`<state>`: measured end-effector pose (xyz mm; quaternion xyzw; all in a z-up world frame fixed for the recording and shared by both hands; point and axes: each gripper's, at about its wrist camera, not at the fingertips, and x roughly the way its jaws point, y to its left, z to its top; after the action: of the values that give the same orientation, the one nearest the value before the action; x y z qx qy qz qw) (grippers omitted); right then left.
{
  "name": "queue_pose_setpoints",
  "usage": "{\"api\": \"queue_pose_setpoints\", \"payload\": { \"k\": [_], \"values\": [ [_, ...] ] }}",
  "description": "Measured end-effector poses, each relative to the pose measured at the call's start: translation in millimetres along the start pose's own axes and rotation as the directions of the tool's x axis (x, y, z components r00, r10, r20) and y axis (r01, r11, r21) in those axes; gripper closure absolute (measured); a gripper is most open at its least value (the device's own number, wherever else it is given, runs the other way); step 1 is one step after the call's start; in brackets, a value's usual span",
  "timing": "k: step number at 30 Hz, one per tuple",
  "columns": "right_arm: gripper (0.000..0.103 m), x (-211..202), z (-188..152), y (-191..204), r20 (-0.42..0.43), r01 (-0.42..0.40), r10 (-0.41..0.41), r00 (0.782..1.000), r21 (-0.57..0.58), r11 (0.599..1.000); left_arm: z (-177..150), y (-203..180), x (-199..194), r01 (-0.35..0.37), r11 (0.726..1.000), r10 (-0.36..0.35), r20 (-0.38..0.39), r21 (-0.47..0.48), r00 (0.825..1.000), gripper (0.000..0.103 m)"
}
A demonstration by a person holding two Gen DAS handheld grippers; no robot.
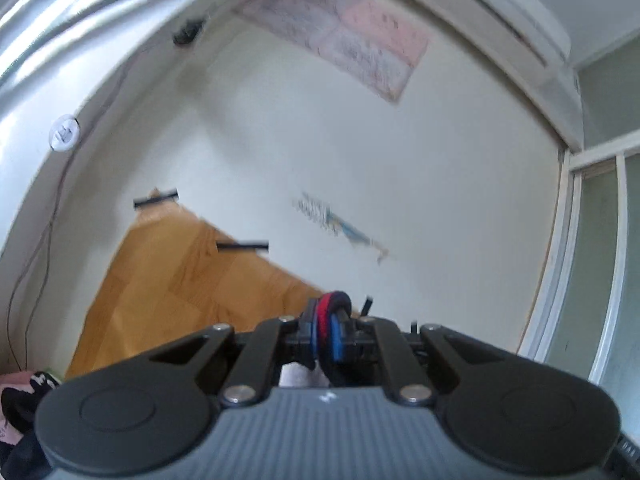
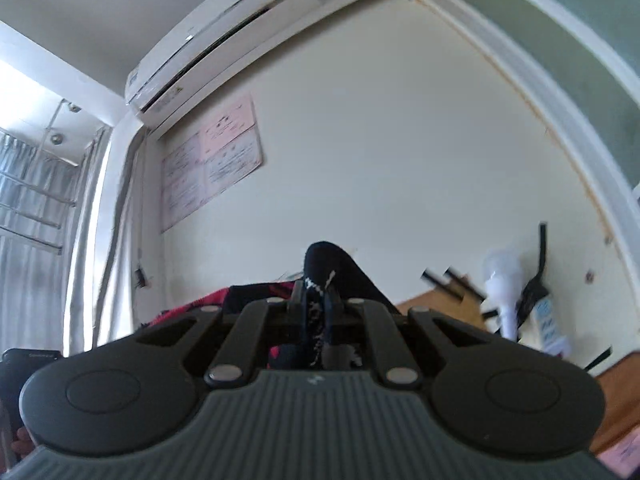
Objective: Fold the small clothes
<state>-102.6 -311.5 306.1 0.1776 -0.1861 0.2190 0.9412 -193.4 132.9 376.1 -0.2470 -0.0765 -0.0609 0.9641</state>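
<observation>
Both grippers are raised and point at the wall. My left gripper is shut on a fold of dark fabric with a red band, which bulges above the closed pads. My right gripper is shut on a black garment with white marks that humps up over the fingertips; red and black cloth trails off to the left behind the jaws. The rest of the garment hangs below and is hidden by the gripper bodies.
A wooden table with black tape strips shows in the left wrist view, with a pile of dark and pink clothes at the lower left. In the right wrist view sit a white fan, a wall air conditioner and curtains.
</observation>
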Motion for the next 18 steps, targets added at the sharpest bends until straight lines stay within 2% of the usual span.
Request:
{"api": "queue_pose_setpoints", "payload": {
  "k": [3, 6, 8, 10, 11, 12, 13, 14, 15, 16, 17, 18],
  "values": [
    [0.092, 11.4, -3.6, -19.1, -0.027, 0.041, -0.041, 0.999, -0.001, 0.999, -23.3, 3.1, 31.8, -0.03, 0.999, 0.032, -0.064, 0.027, 0.997, 0.097],
    [0.092, 21.7, -28.1, -44.9, -0.107, 0.093, -0.091, 0.99, 0.008, 0.996, -62.9, 19.4, 81.1, -0.086, 0.996, 0.09, -0.165, 0.031, 0.982, 0.097],
    [0.092, 33.1, -54.0, -72.6, -0.195, 0.151, -0.144, 0.97, 0.021, 0.988, -99.3, 37.3, 125.4, -0.137, 0.99, 0.141, -0.249, 0.032, 0.958, 0.097],
    [0.092, 48.7, -89.6, -109.7, -0.289, 0.24, -0.222, 0.931, 0.027, 0.97, -142.3, 53.2, 172.1, -0.194, 0.979, 0.203, -0.314, 0.061, 0.927, 0.097],
    [0.092, 57.3, -108.6, -128.0, -0.333, 0.289, -0.264, 0.905, 0.027, 0.957, -171.4, 62.4, 198.1, -0.227, 0.969, 0.245, -0.352, 0.093, 0.903, 0.095],
    [0.092, 66.3, -130.6, -147.9, -0.375, 0.348, -0.314, 0.872, 0.023, 0.937, -205.4, 71.7, 227.6, -0.246, 0.956, 0.292, -0.41, 0.162, 0.864, 0.091],
    [0.091, 77.8, -161.6, -173.2, -0.43, 0.429, -0.393, 0.813, -0.015, 0.903, -232.5, 81.8, 250.4, -0.253, 0.939, 0.337, -0.468, 0.233, 0.817, 0.084],
    [0.087, 86.9, -190.3, -194.7, -0.489, 0.483, -0.459, 0.742, -0.085, 0.871, -269.5, 95.7, 272.0, -0.259, 0.912, 0.4, -0.55, 0.318, 0.734, 0.081],
    [0.086, 92.6, -218.3, -215.3, -0.553, 0.519, -0.517, 0.653, -0.171, 0.837, -295.2, 110.3, 279.2, -0.268, 0.898, 0.434, -0.61, 0.348, 0.663, 0.081],
    [0.085, 92.4, -243.2, -231.4, -0.607, 0.544, -0.556, 0.567, -0.231, 0.807, -319.3, 130.2, 277.6, -0.269, 0.913, 0.408, -0.679, 0.307, 0.61, 0.082],
    [0.082, 80.5, -263.4, -248.3, -0.664, 0.562, -0.556, 0.5, -0.24, 0.792, -332.1, 143.6, 270.0, -0.267, 0.927, 0.374, -0.709, 0.264, 0.598, 0.082],
    [0.082, 64.9, -272.1, -257.8, -0.689, 0.567, -0.531, 0.493, -0.209, 0.797, -341.3, 153.3, 259.2, -0.263, 0.929, 0.37, -0.711, 0.262, 0.598, 0.081]
  ]
}}
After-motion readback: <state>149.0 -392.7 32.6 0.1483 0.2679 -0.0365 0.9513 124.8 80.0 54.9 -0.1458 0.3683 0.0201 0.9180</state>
